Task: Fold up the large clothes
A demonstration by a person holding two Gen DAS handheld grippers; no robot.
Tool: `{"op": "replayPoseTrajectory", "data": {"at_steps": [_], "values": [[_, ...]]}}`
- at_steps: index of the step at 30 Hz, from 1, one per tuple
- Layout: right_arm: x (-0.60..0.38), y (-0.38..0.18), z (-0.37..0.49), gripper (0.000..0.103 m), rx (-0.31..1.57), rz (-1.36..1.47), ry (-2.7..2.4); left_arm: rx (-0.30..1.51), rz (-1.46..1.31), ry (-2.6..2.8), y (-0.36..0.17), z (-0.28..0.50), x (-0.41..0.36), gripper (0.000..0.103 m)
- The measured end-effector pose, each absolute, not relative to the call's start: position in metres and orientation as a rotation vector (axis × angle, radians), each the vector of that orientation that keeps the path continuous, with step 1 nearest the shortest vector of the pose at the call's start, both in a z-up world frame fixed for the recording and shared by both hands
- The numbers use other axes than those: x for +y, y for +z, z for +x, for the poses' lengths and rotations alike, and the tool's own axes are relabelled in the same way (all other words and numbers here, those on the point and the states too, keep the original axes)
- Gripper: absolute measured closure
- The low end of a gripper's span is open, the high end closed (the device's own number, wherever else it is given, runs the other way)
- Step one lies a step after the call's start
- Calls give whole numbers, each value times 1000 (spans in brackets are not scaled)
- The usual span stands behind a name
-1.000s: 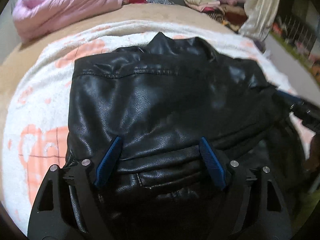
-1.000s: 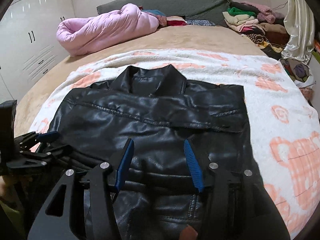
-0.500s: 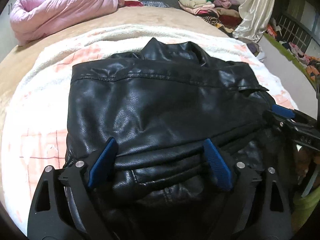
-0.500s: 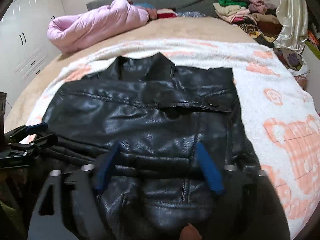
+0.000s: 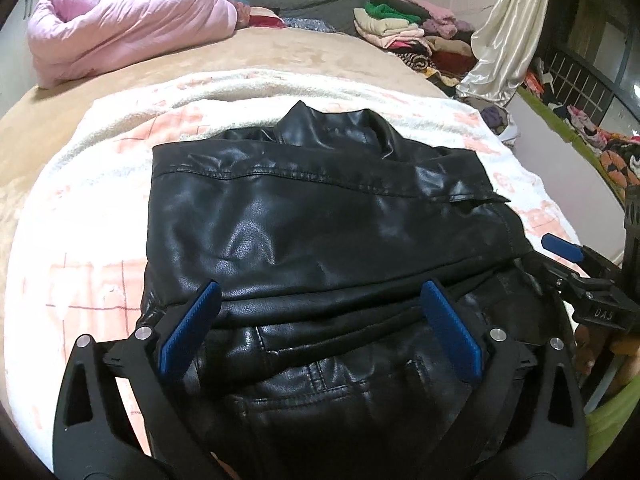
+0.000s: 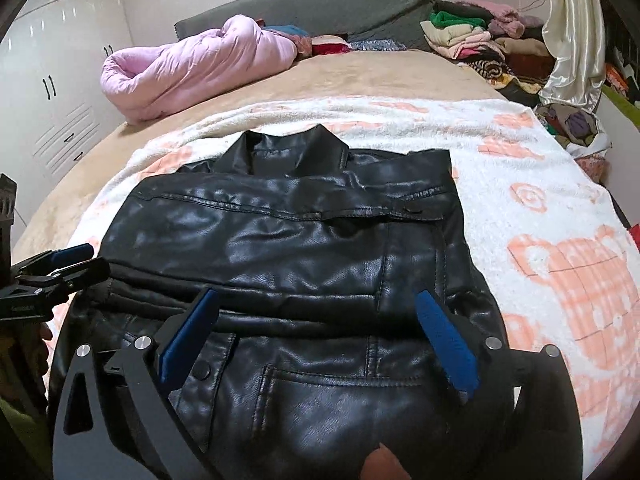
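Observation:
A black leather jacket [image 5: 312, 232] lies on a white and orange blanket [image 5: 80, 216], its lower part folded up over the body and its collar at the far end. My left gripper [image 5: 320, 292] hovers over the near fold, its jaws opening wide and its blue pads clear of the leather. In the right wrist view the same jacket [image 6: 288, 240] fills the middle. My right gripper [image 6: 316, 300] stands over its near fold, jaws opening, nothing pinched. Each gripper shows at the edge of the other's view: the right gripper [image 5: 568, 256], the left gripper [image 6: 76, 258].
The blanket [image 6: 540, 208] covers a tan bed [image 6: 360, 76]. A rolled pink duvet [image 6: 192, 64] lies at the far left by a grey headboard. Stacked folded clothes [image 6: 472, 36] sit at the far right beside a cream curtain [image 6: 572, 32]. White wardrobes [image 6: 52, 80] stand at the left.
Both grippers have let go of the jacket's fold, spread wide and drawn back toward the near edge. The folded-up part now rests on the jacket.

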State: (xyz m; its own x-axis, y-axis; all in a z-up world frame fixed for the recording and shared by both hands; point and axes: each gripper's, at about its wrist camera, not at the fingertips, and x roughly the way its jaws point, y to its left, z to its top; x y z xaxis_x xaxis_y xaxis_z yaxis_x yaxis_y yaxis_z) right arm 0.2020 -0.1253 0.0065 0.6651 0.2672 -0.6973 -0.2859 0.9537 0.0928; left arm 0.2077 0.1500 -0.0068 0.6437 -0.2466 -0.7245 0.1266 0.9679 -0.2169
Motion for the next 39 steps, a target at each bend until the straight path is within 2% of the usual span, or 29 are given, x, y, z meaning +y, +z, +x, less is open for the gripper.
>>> {"op": "replayPoseTrajectory", "data": {"at_steps": [22, 39], "values": [[-139, 46, 154, 5, 700, -43, 322, 736, -175, -194, 39, 159, 154, 10], [-166, 55, 107, 4, 679, -38, 345, 732, -175, -155, 37, 105, 149, 10]]}}
